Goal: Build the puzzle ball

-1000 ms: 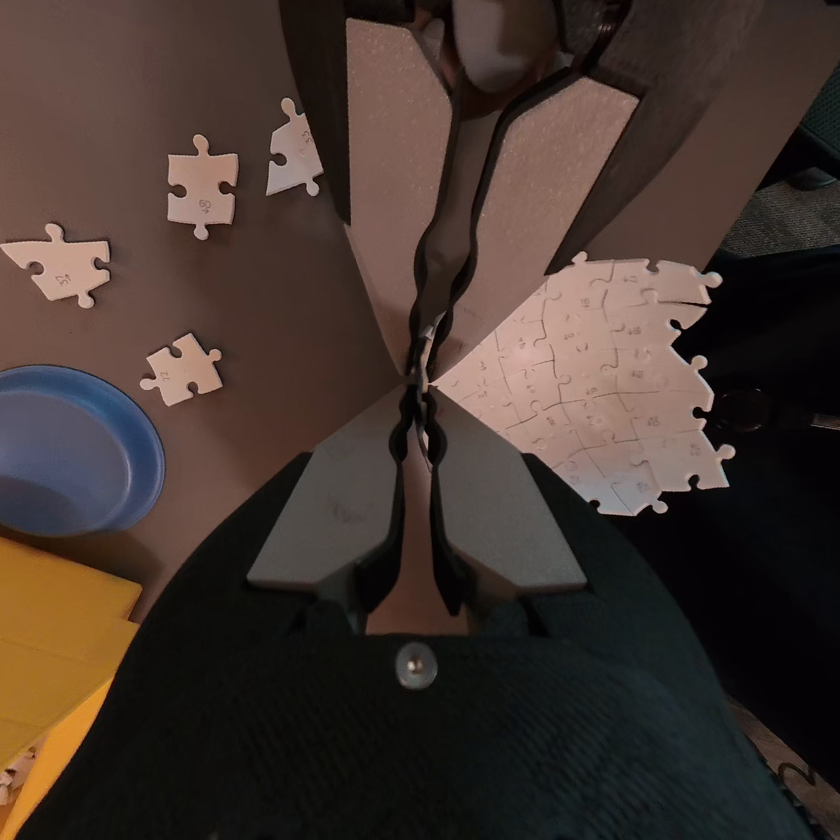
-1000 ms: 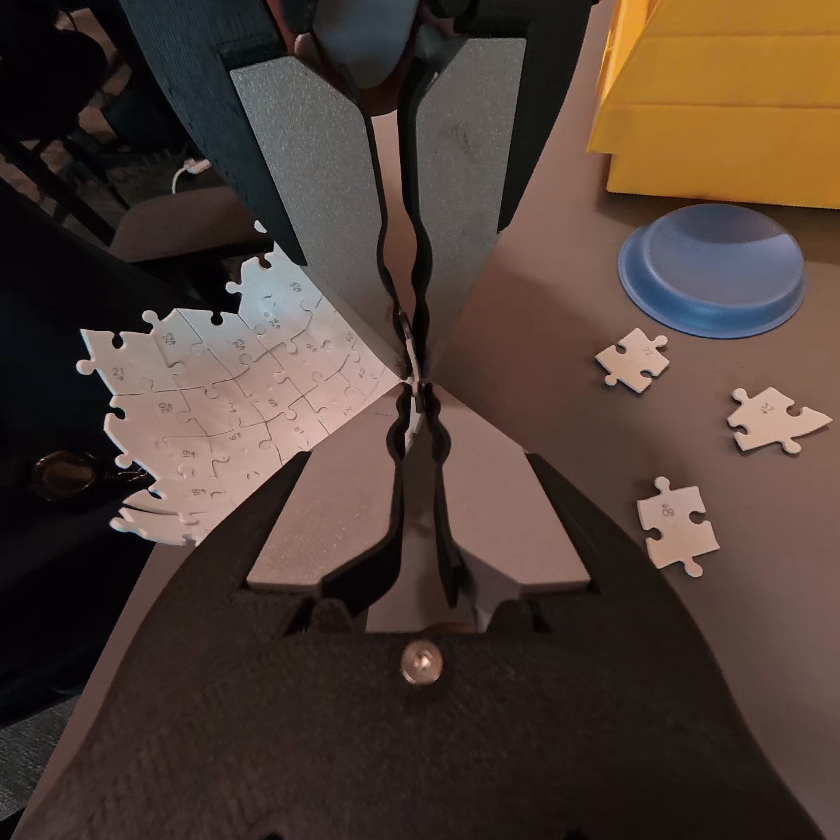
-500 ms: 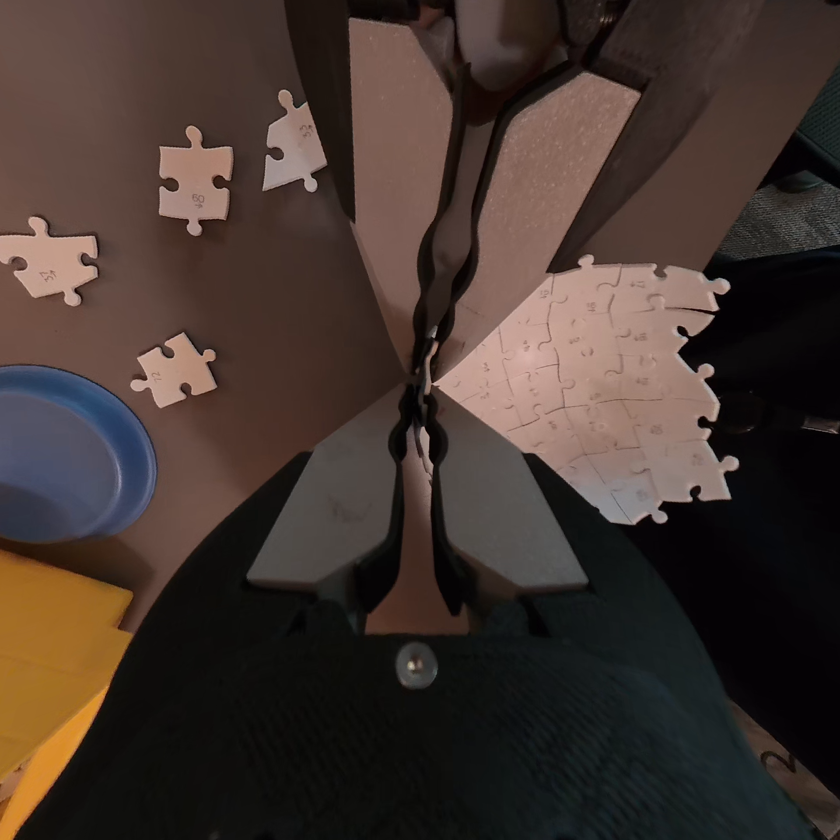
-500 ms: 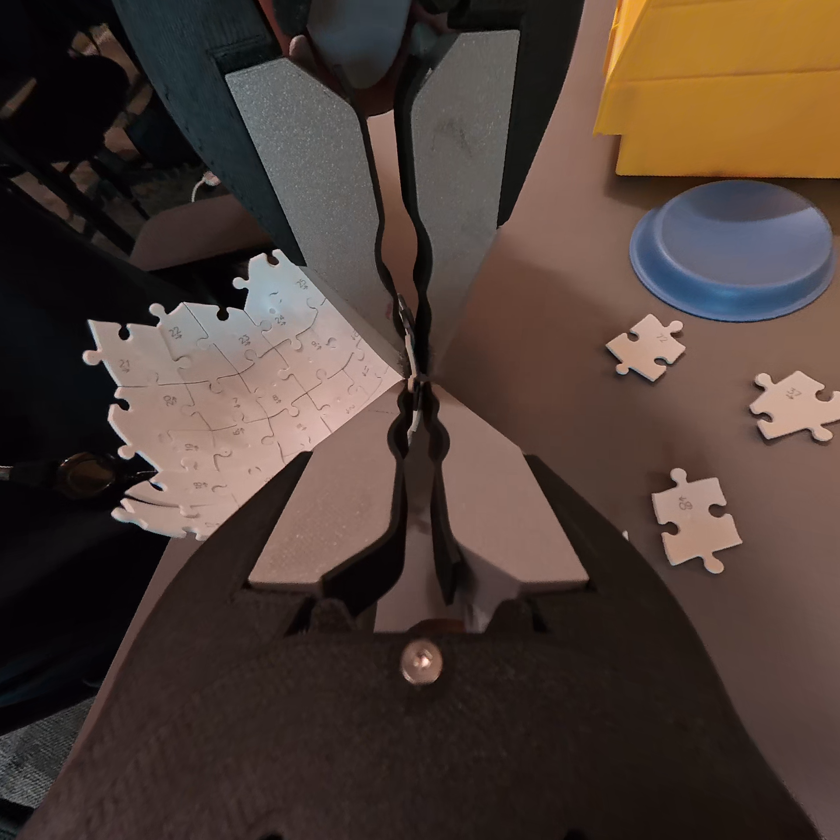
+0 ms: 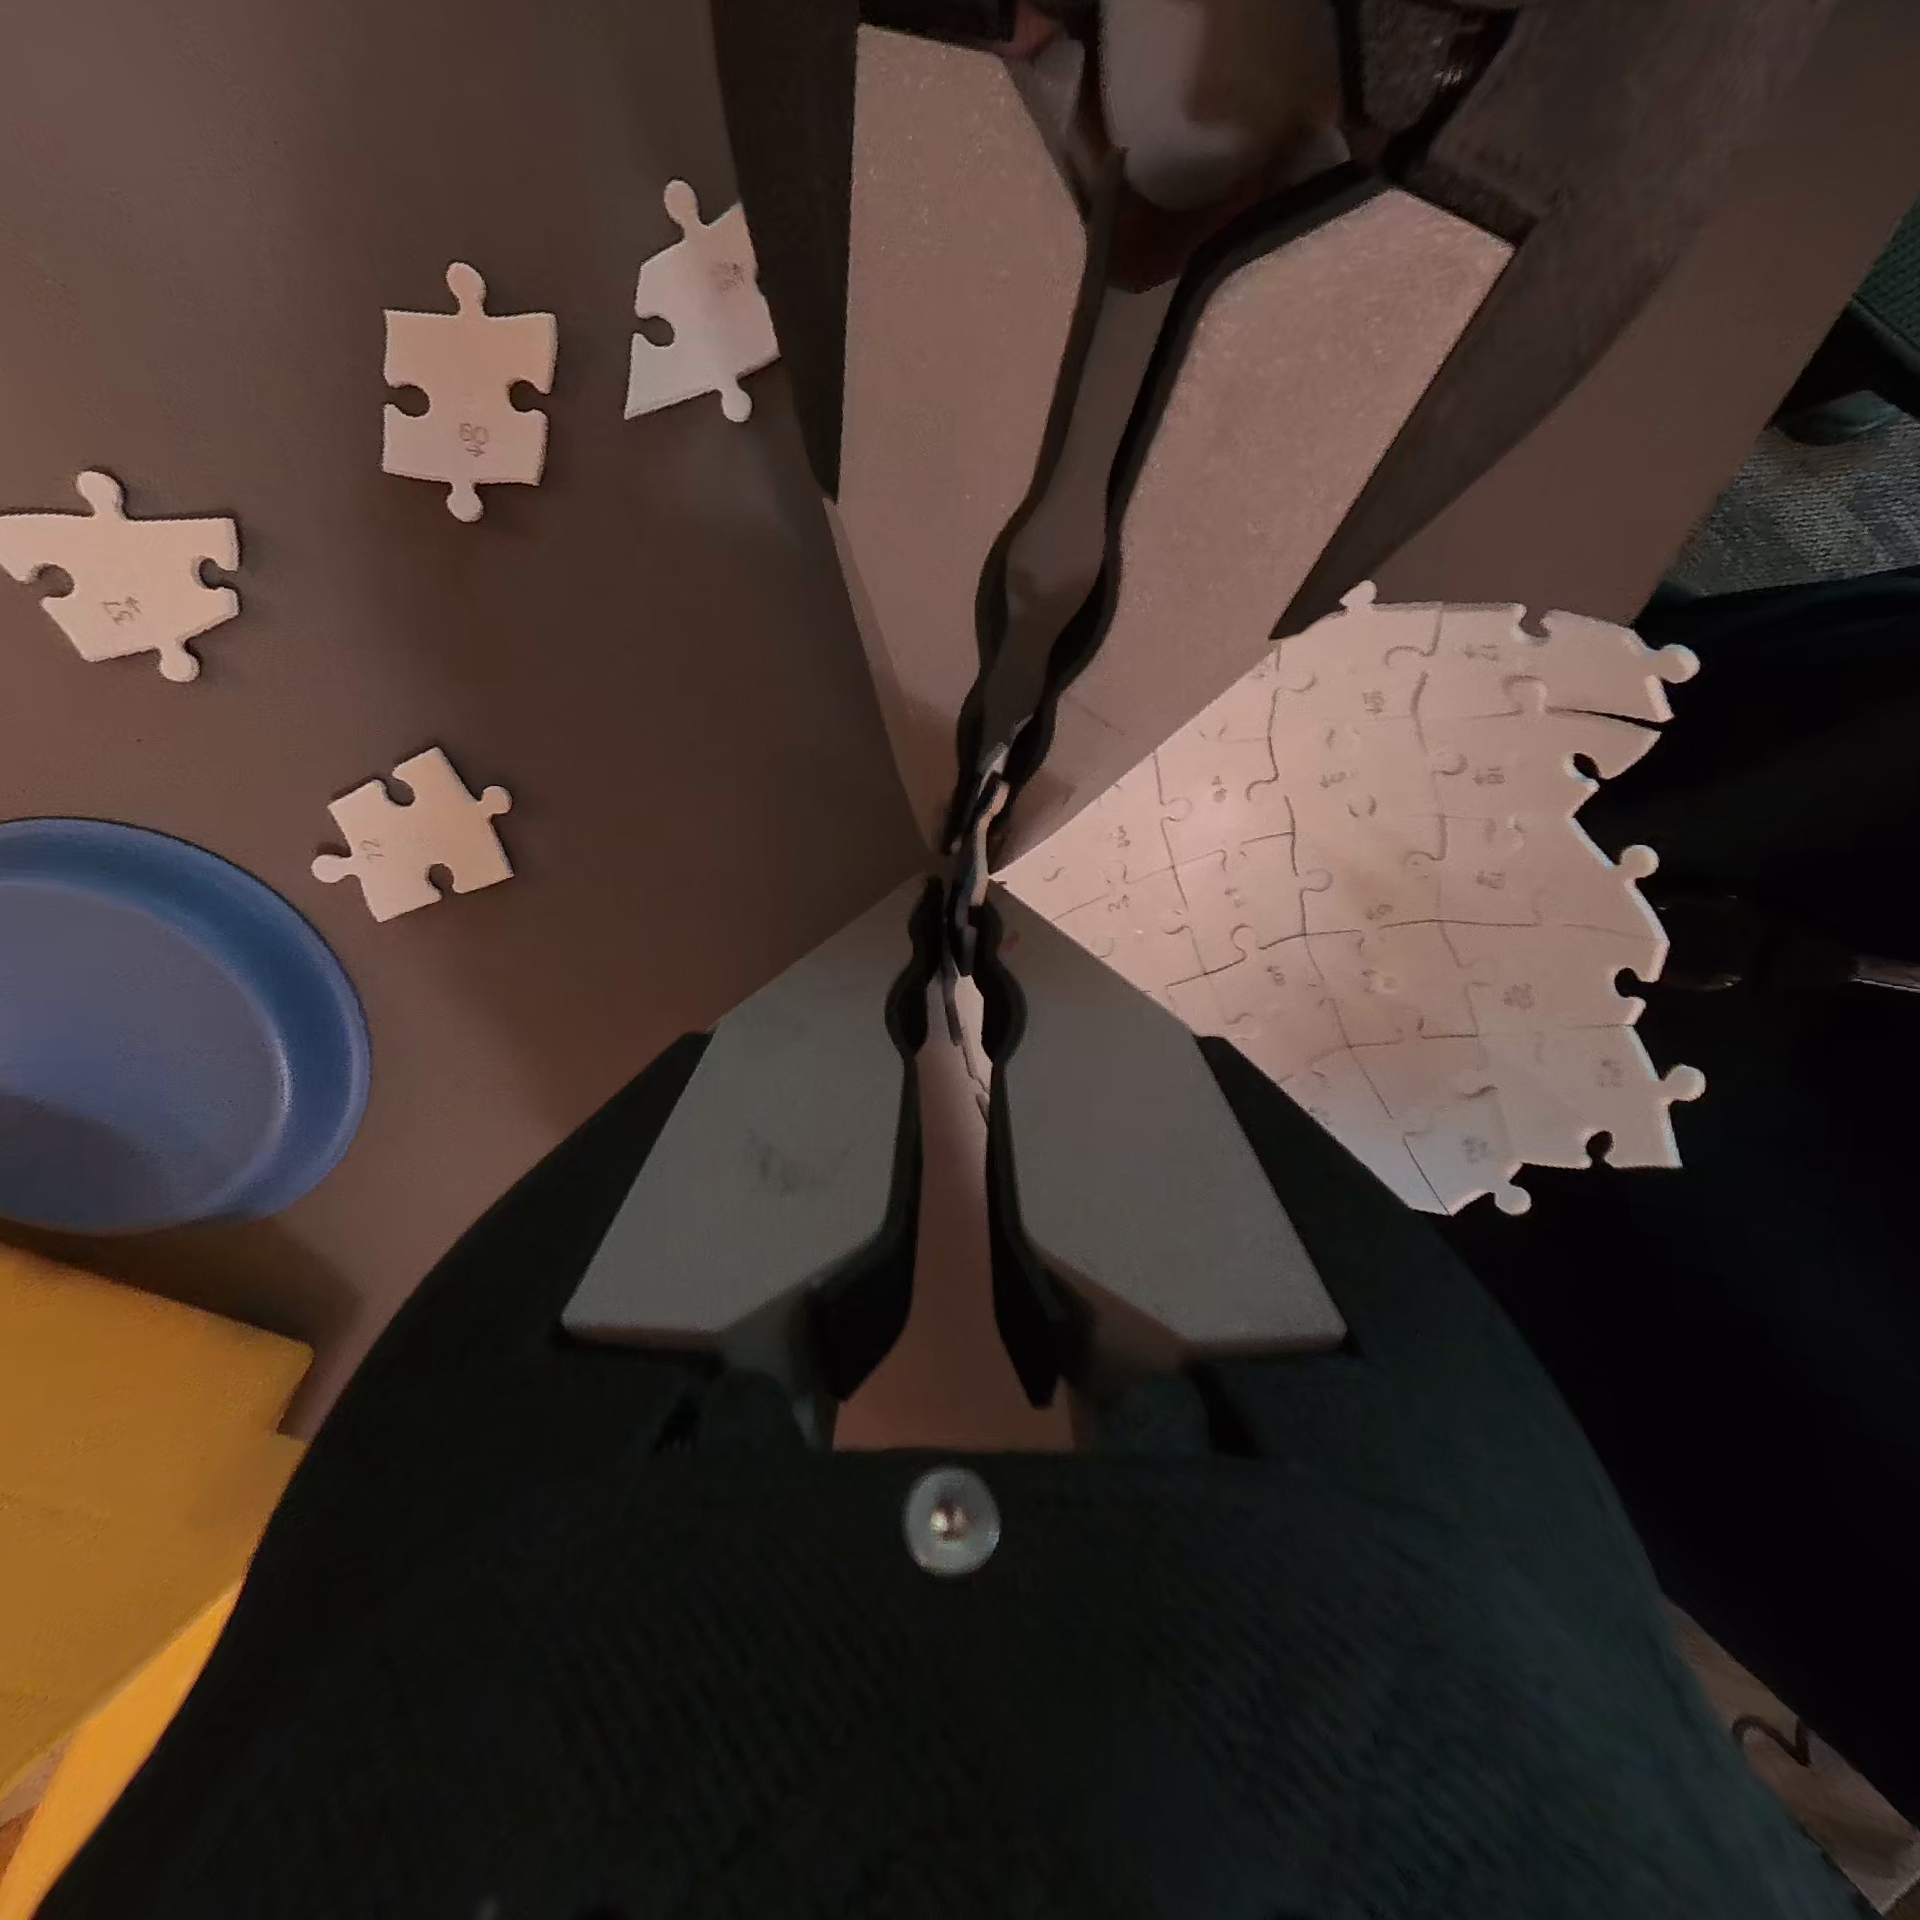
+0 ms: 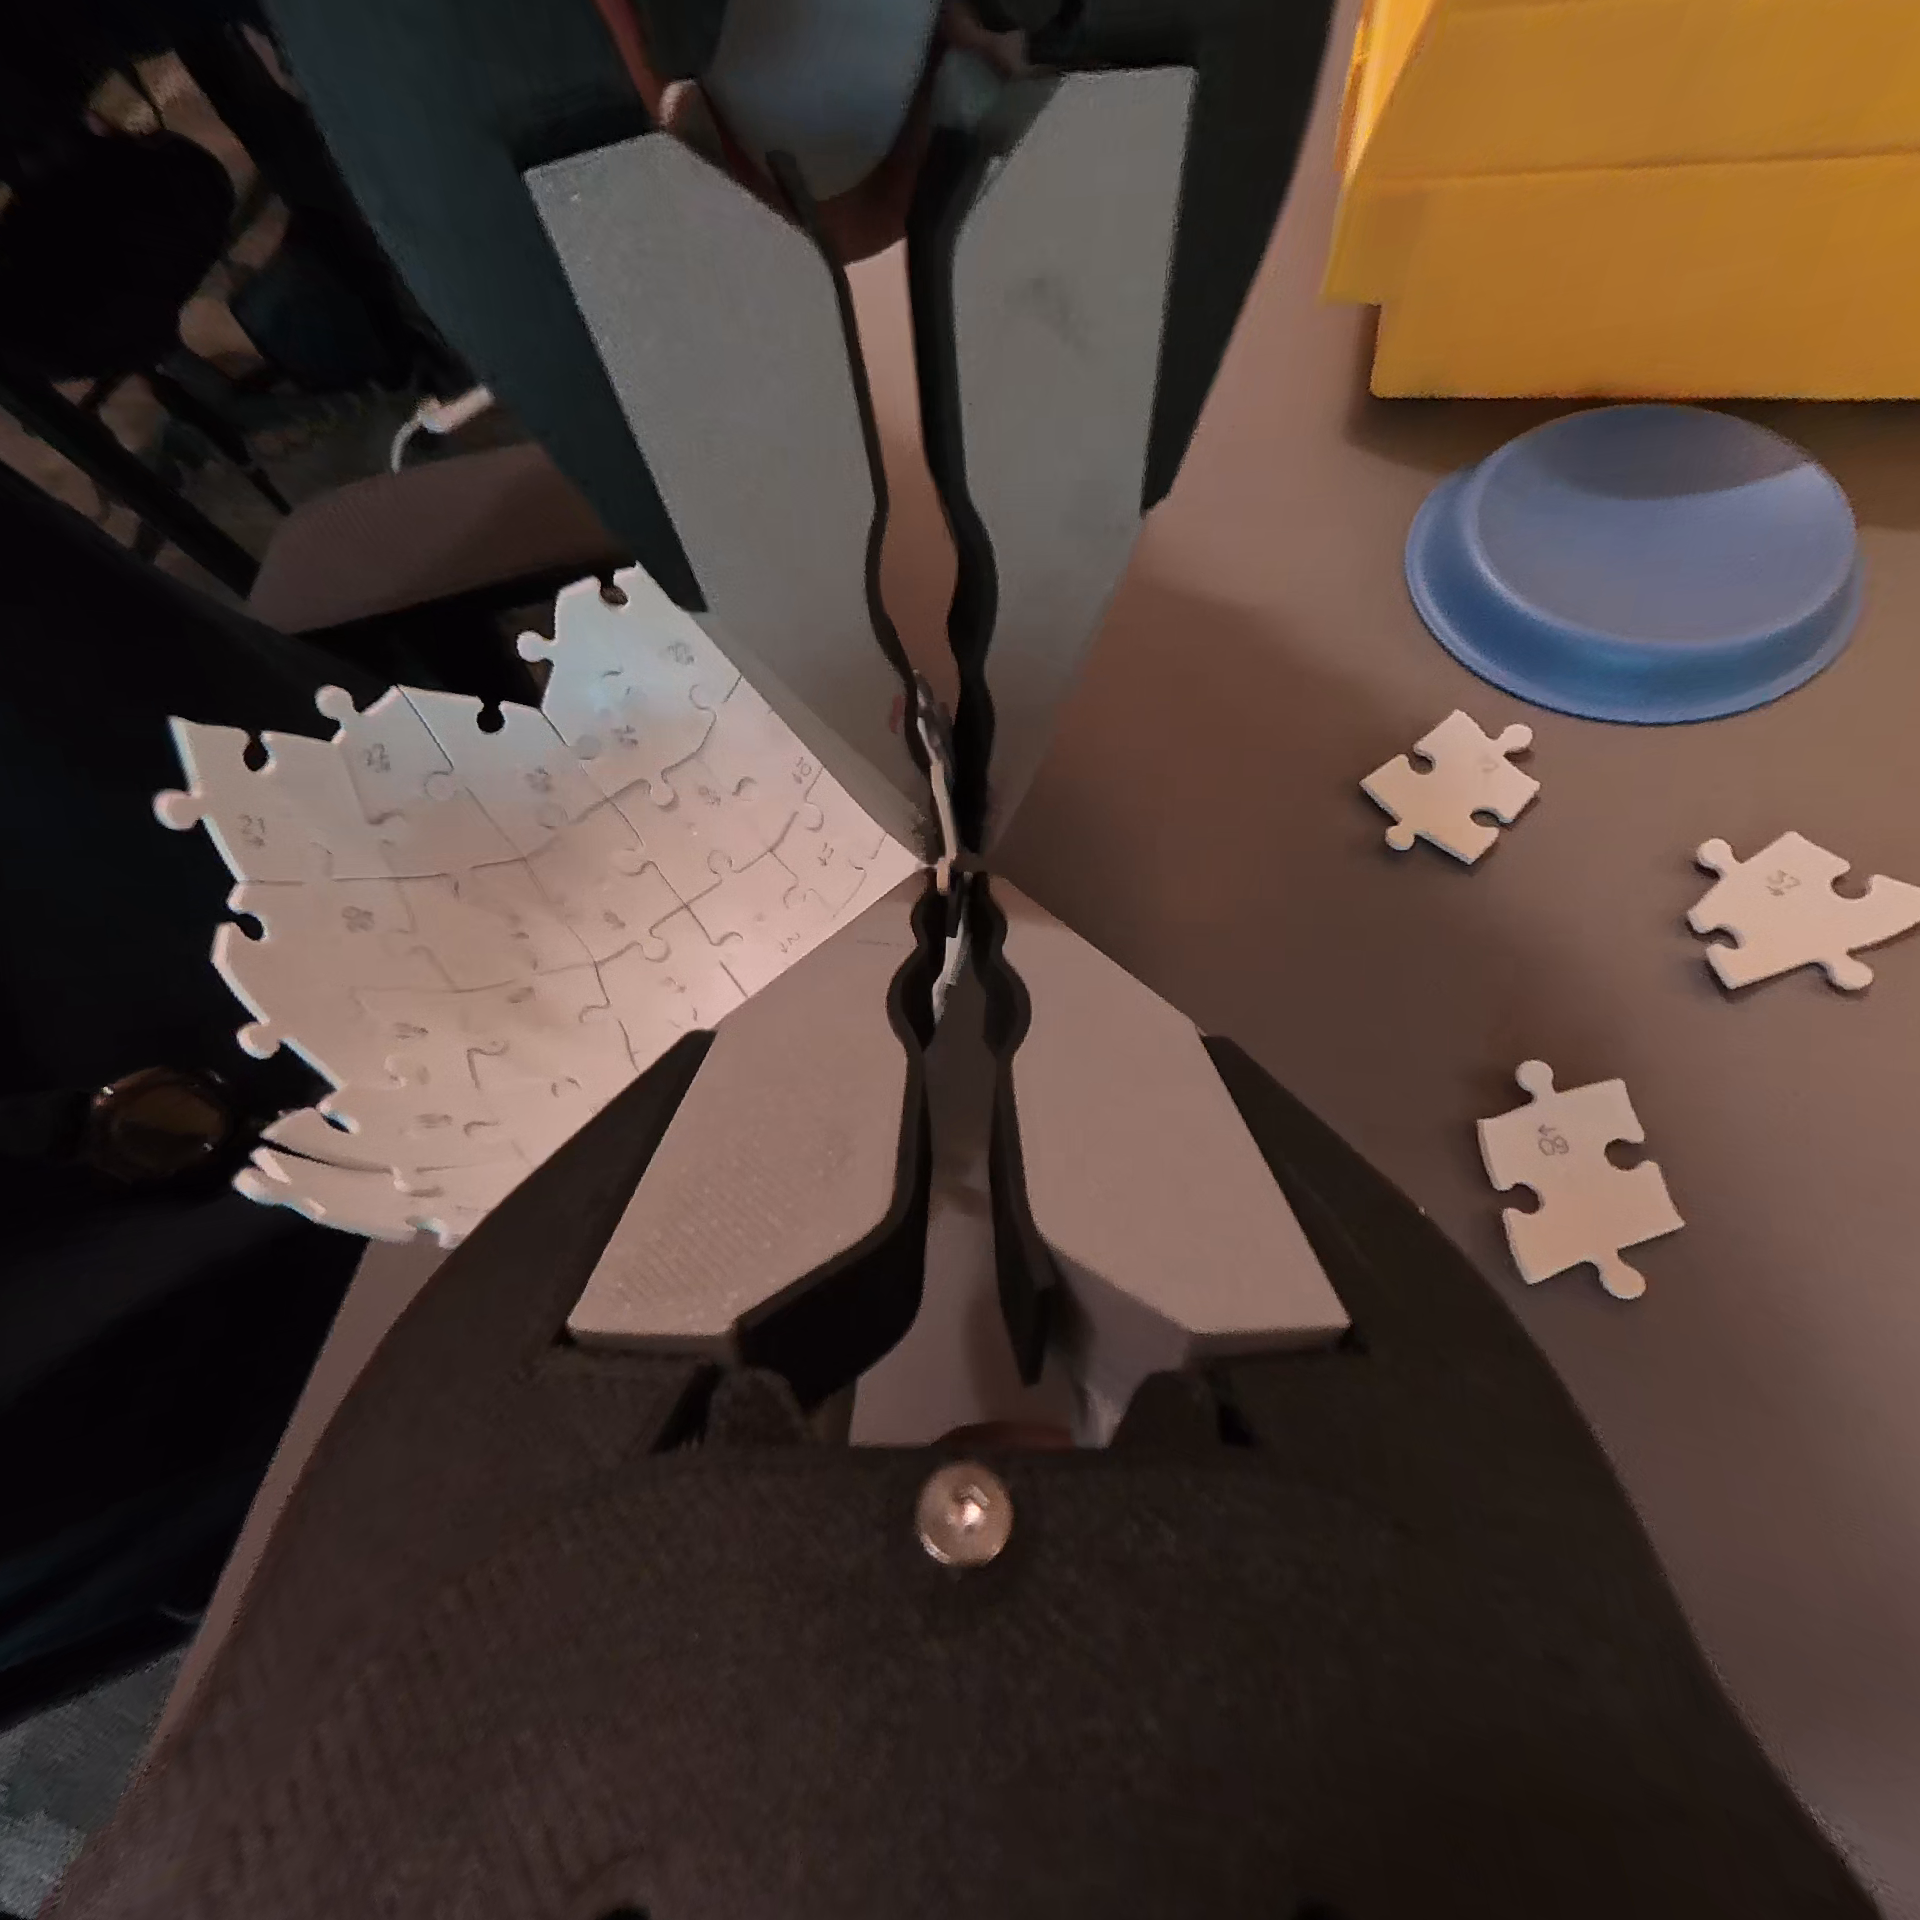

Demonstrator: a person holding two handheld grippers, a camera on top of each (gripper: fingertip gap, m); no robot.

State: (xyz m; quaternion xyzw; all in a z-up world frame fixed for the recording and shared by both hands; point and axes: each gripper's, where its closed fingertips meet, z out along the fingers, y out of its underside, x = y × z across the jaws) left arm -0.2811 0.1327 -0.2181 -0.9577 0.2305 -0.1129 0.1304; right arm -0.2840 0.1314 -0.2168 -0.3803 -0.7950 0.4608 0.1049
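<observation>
The partly built puzzle ball (image 5: 1403, 883) is a curved white shell of joined pieces, held in the air beside the table edge; it also shows in the right wrist view (image 6: 499, 914). My left gripper (image 5: 961, 914) is shut on the shell's thin edge. My right gripper (image 6: 954, 914) faces it tip to tip and is shut on the same white edge. Whether one of them holds a separate piece pressed against the shell, I cannot tell. Each gripper shows in the other's view, coming in from the top: the right gripper (image 5: 987, 810) and the left gripper (image 6: 940, 790).
Several loose white pieces lie on the brown table (image 5: 623, 644), among them one (image 5: 468, 405), another (image 5: 416, 831) and a third (image 6: 1569, 1174). A blue dish (image 6: 1631, 582) sits upside down by a yellow bin (image 6: 1662, 208). Dark floor lies beyond the table edge. Left and right tips are no more than a few centimetres apart.
Both grippers stay clamped tip to tip on the shell. The pair has swayed slightly over the table, so the loose pieces and the dish shift a little in view.
</observation>
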